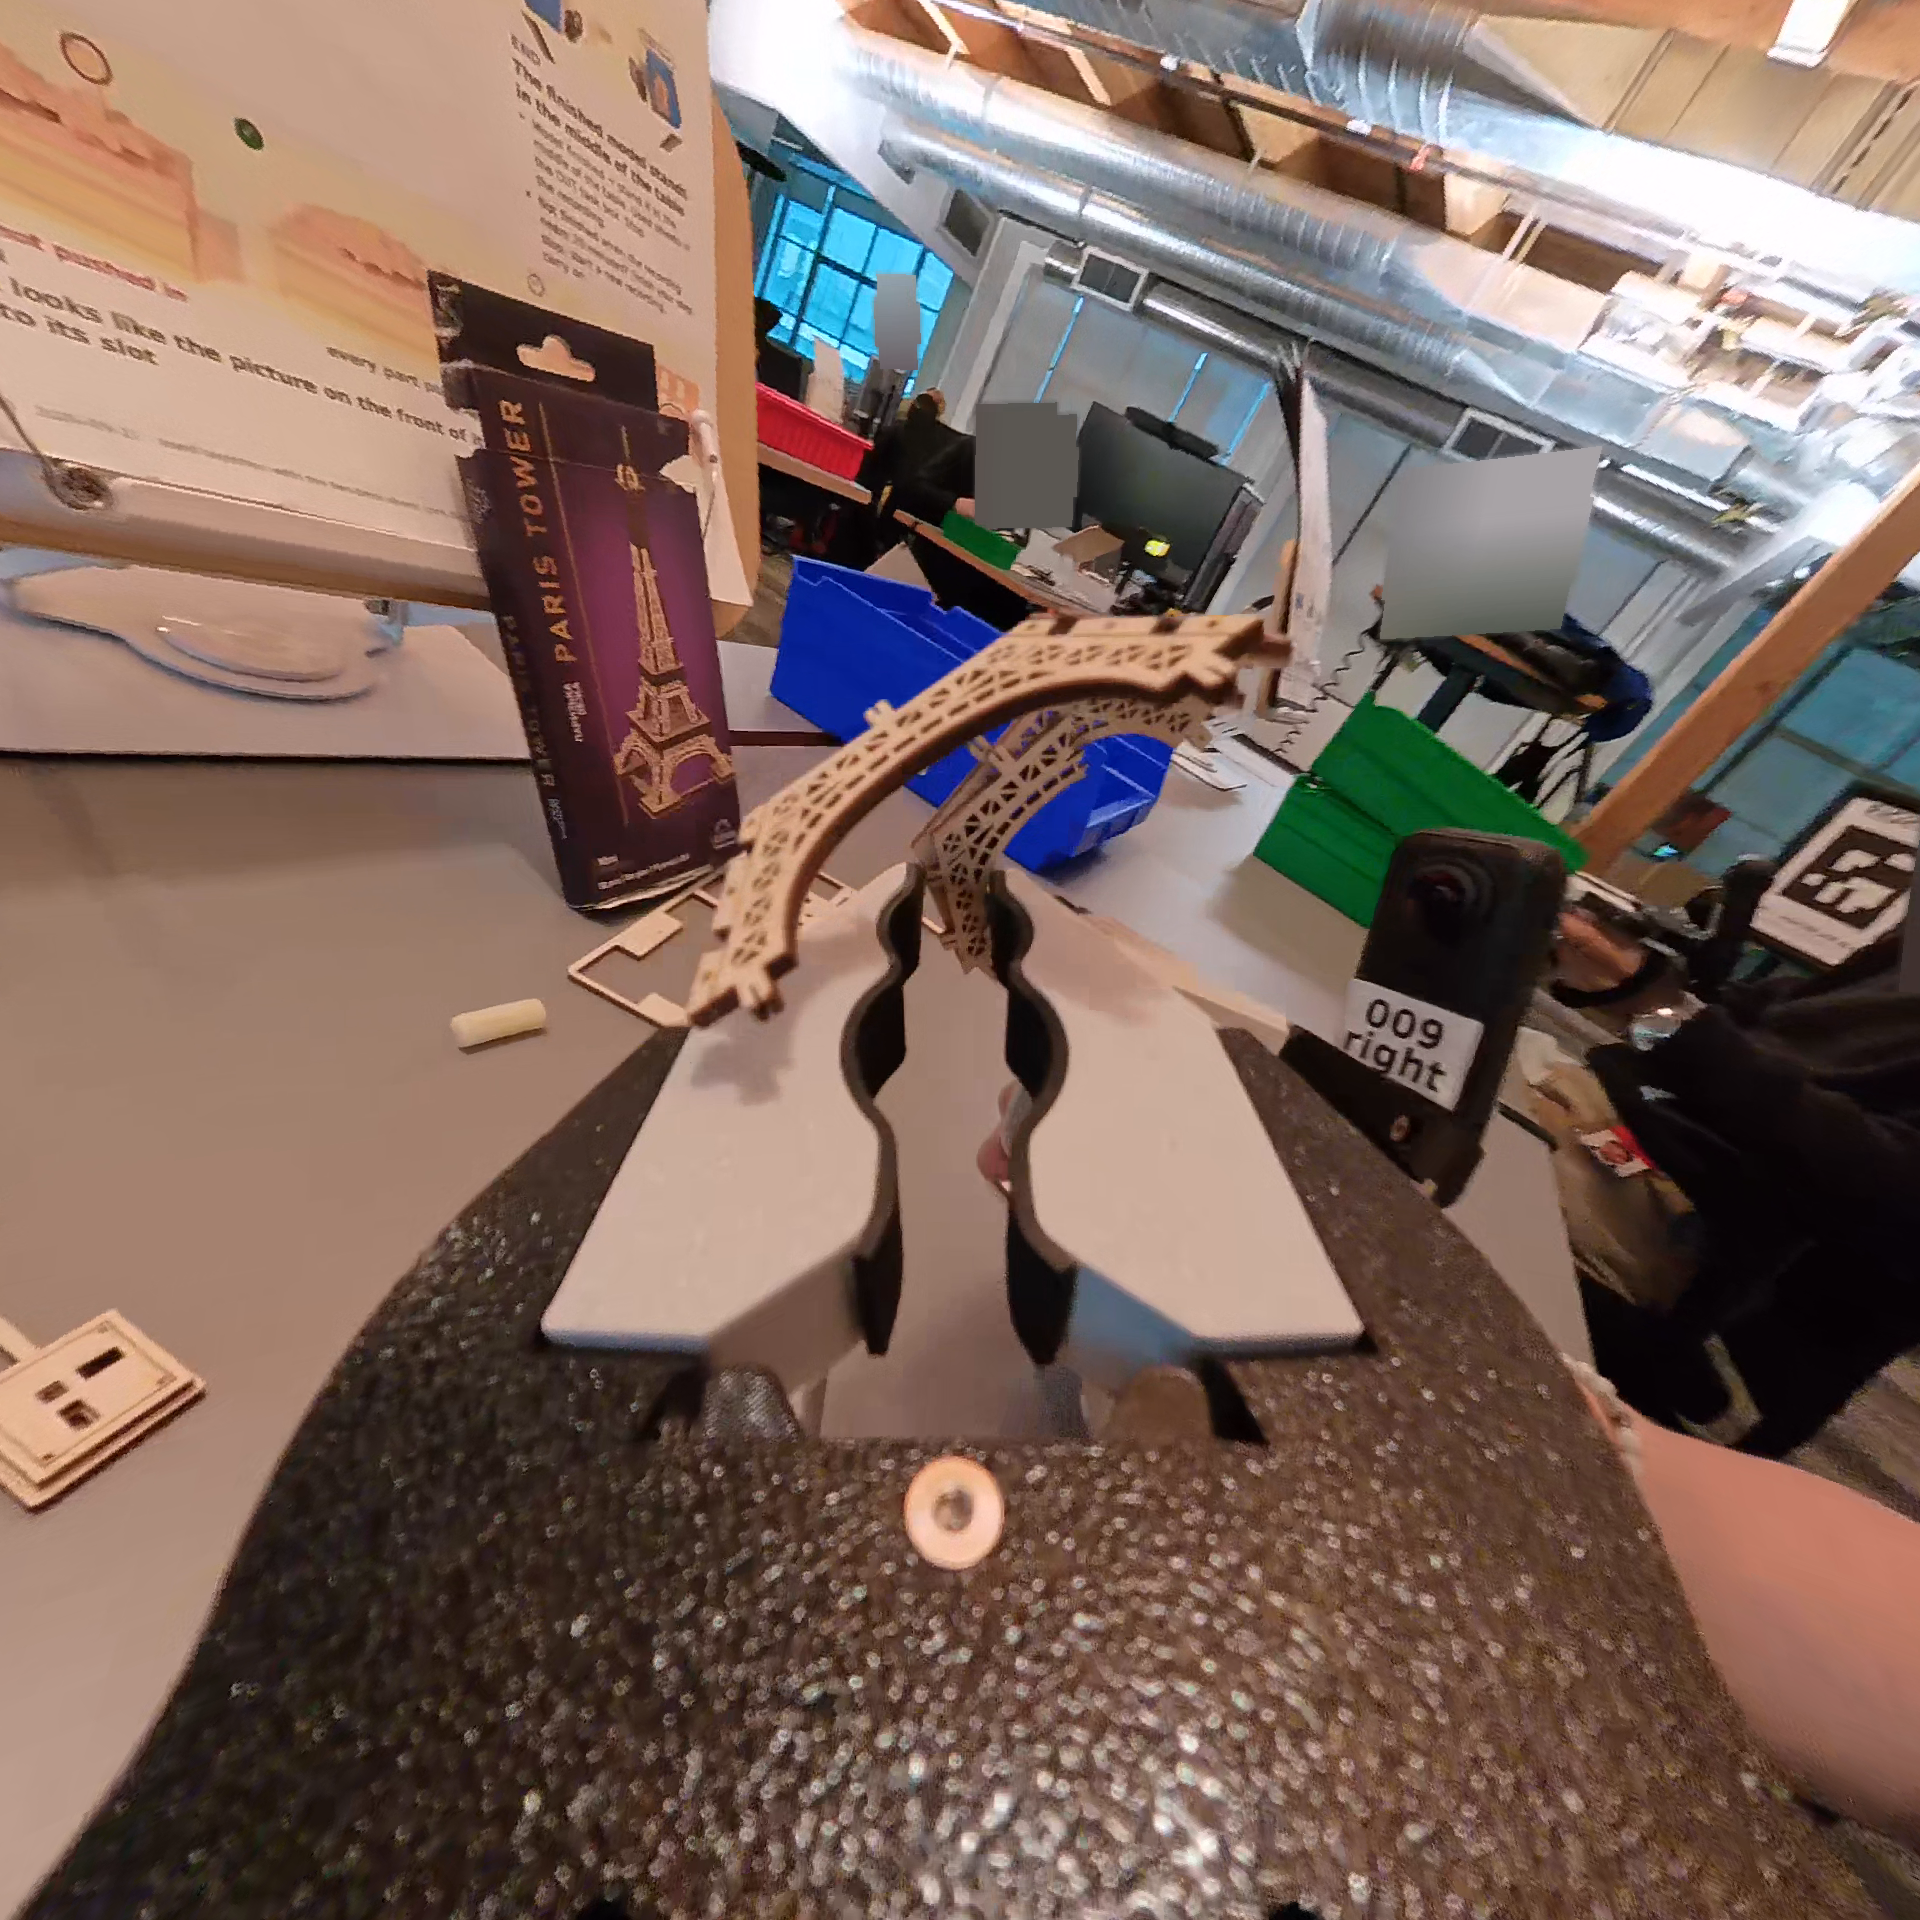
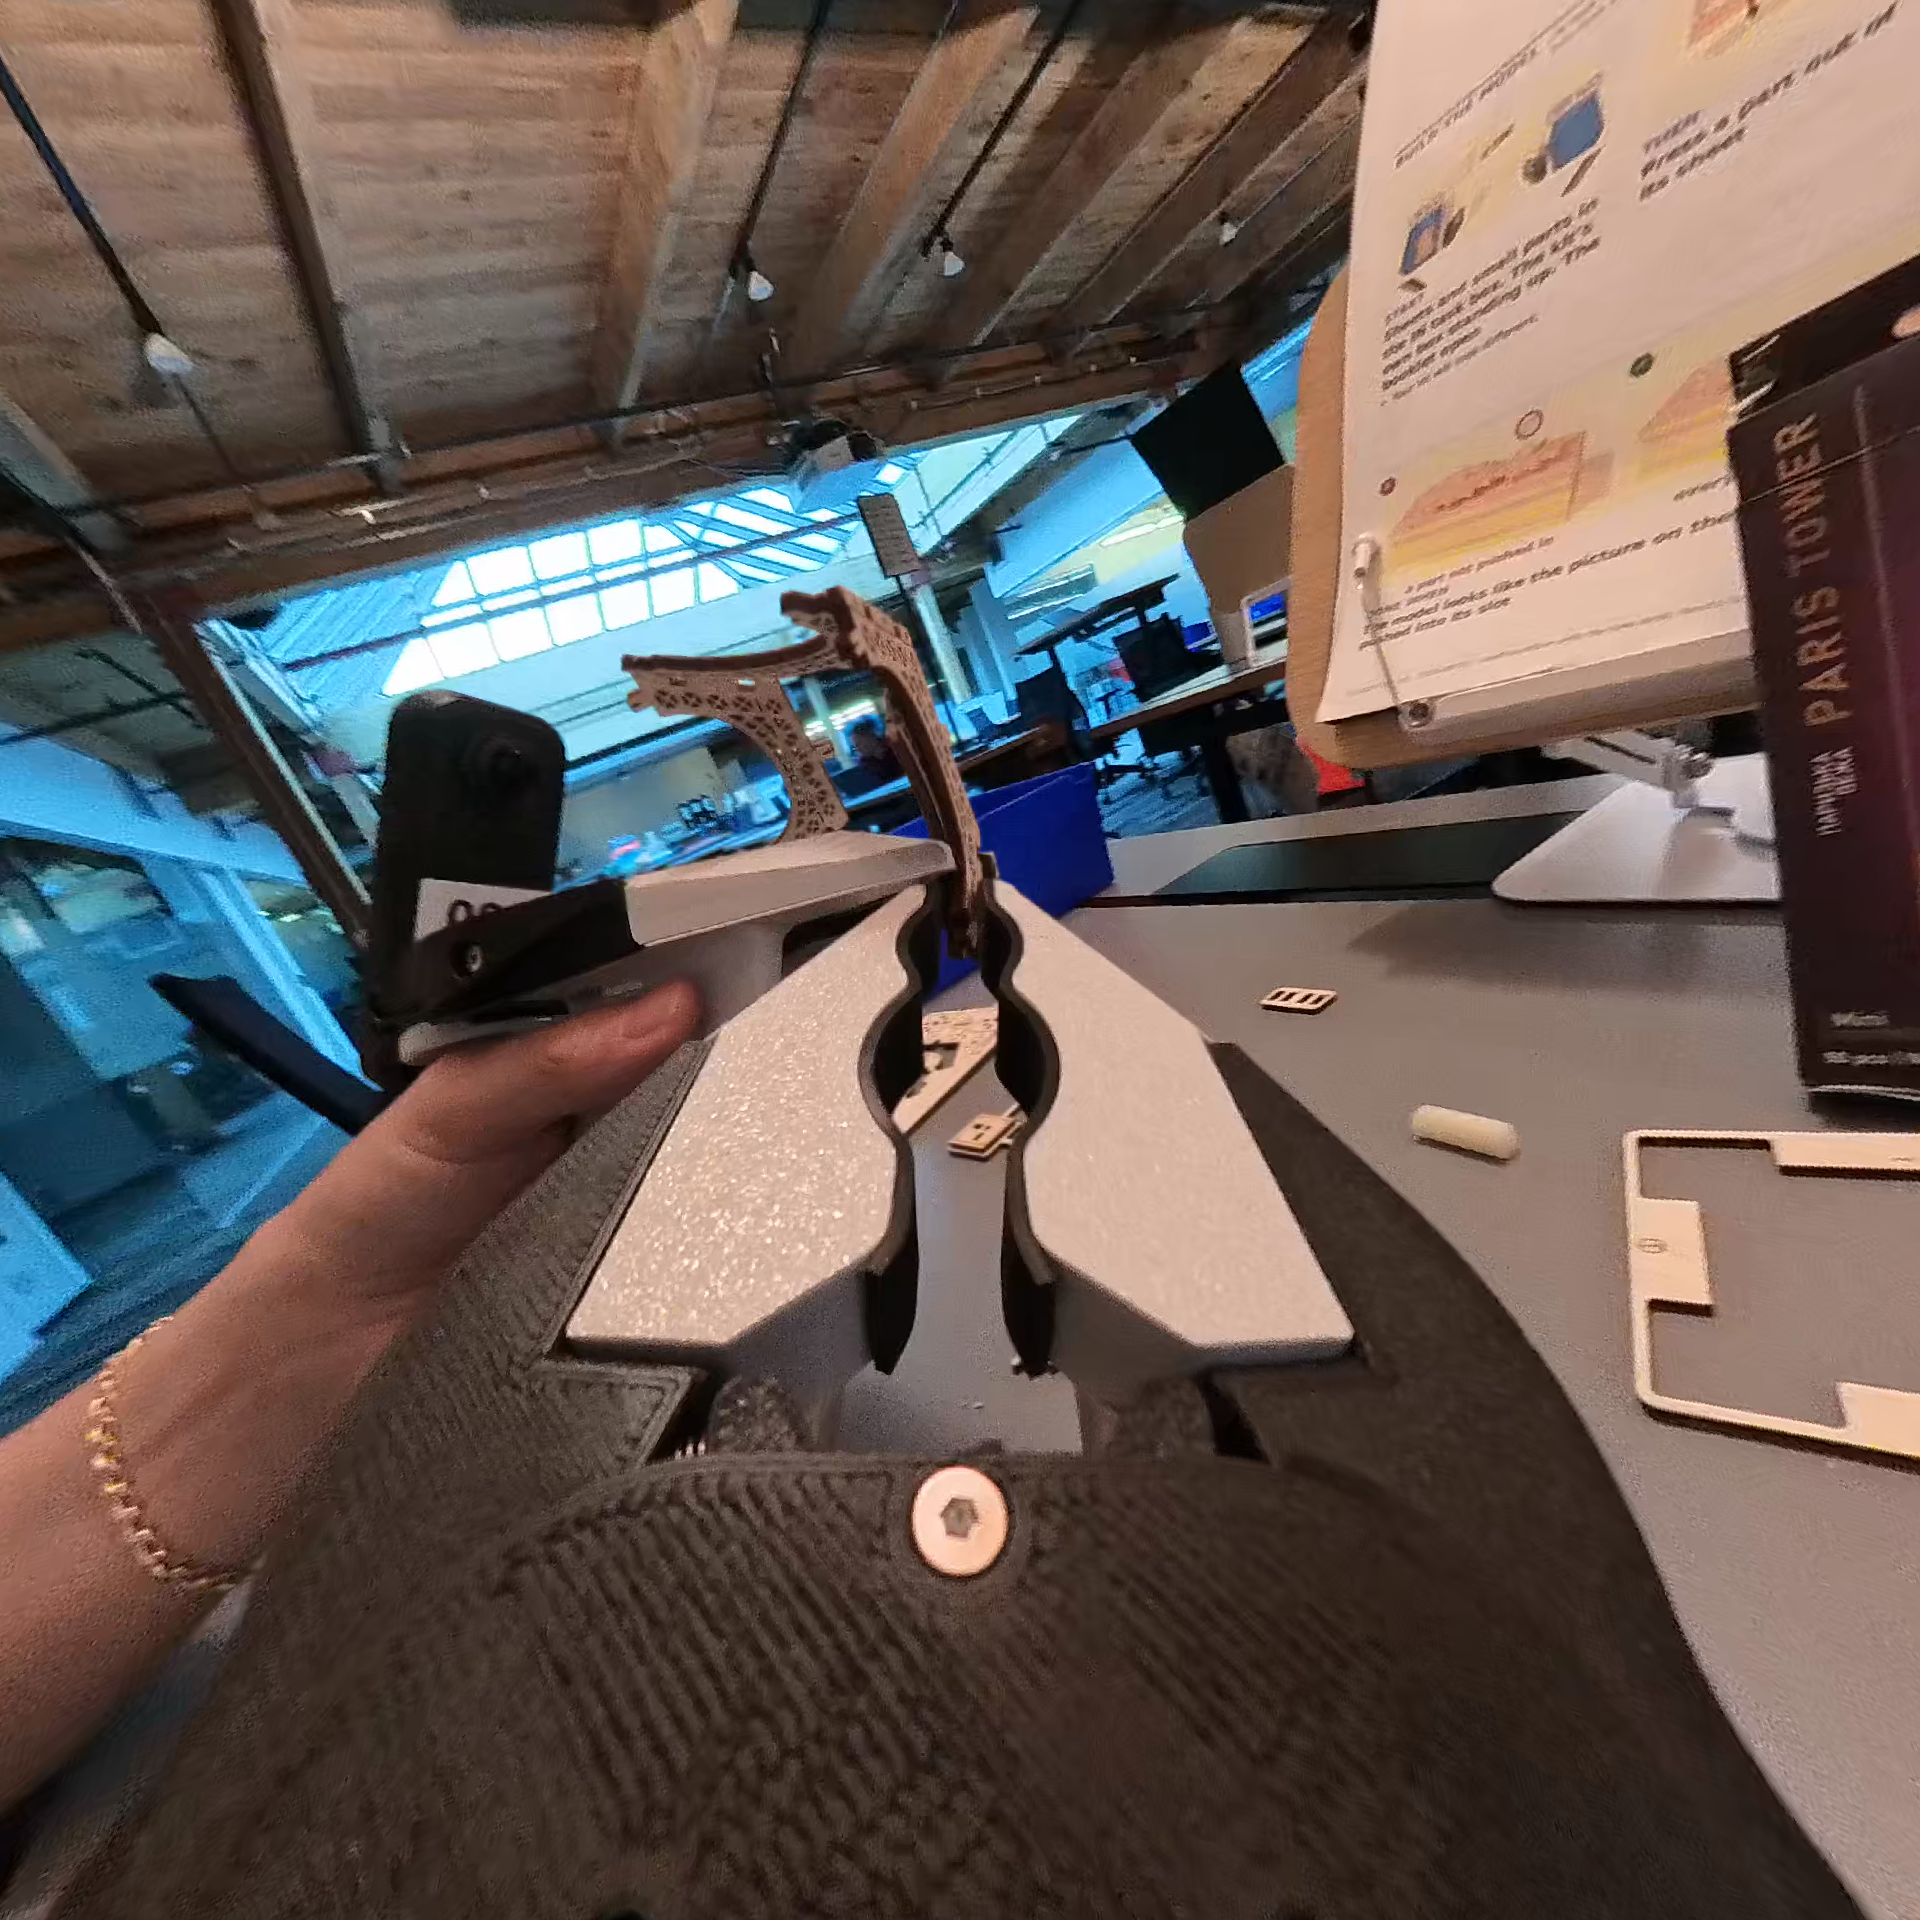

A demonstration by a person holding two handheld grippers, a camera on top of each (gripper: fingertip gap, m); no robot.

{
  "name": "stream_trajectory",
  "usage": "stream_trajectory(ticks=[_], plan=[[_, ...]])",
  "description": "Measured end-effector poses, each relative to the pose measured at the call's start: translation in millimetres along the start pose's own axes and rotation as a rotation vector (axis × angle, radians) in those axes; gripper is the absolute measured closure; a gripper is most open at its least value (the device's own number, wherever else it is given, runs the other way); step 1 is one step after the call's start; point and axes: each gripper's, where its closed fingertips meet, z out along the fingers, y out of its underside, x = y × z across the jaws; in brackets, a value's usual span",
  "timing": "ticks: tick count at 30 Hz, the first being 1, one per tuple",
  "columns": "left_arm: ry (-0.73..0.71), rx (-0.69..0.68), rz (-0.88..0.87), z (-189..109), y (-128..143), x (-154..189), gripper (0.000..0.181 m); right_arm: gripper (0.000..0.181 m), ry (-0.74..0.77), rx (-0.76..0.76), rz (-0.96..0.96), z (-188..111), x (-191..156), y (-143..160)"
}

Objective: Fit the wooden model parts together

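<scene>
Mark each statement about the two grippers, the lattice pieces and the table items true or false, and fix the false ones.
1. The left gripper is shut on the foot of a curved lattice piece. True.
2. The right gripper is wide open and empty. False: it pinches a curved lattice piece at its tips.
3. The purple kit box lies flat on the table. False: it stands upright.
4. A small white cylinder lies on the grey table. True.
5. The blue bin sits on the floor. False: it sits on the table's far side.
</scene>
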Motion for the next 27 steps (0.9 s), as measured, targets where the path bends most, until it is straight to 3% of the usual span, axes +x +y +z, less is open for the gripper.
stream_trajectory(ticks=[10,21,22,24,27], plan=[[0.04,-0.105,0.004,-6.9,7.7,-5.3,0.172,0.177,-0.029,-0.112,-0.079,1.3,-2.2,11.1],[0.057,-0.126,-0.022,-9.5,6.5,-9.1,0.172,0.181,-0.033,-0.144,-0.103,0.1,-0.6,13.7],[0.064,-0.122,-0.033,-9.4,5.9,-8.5,0.172,0.18,-0.032,-0.136,-0.096,-0.1,-0.7,12.6],[0.077,-0.119,-0.049,-8.9,5.9,-7.2,0.173,0.159,-0.013,-0.138,-0.074,0.2,2.1,12.6],[0.109,-0.127,-0.079,-6.9,10.0,-4.0,0.172,0.17,-0.058,-0.184,-0.061,1.8,-3.9,21.9]])
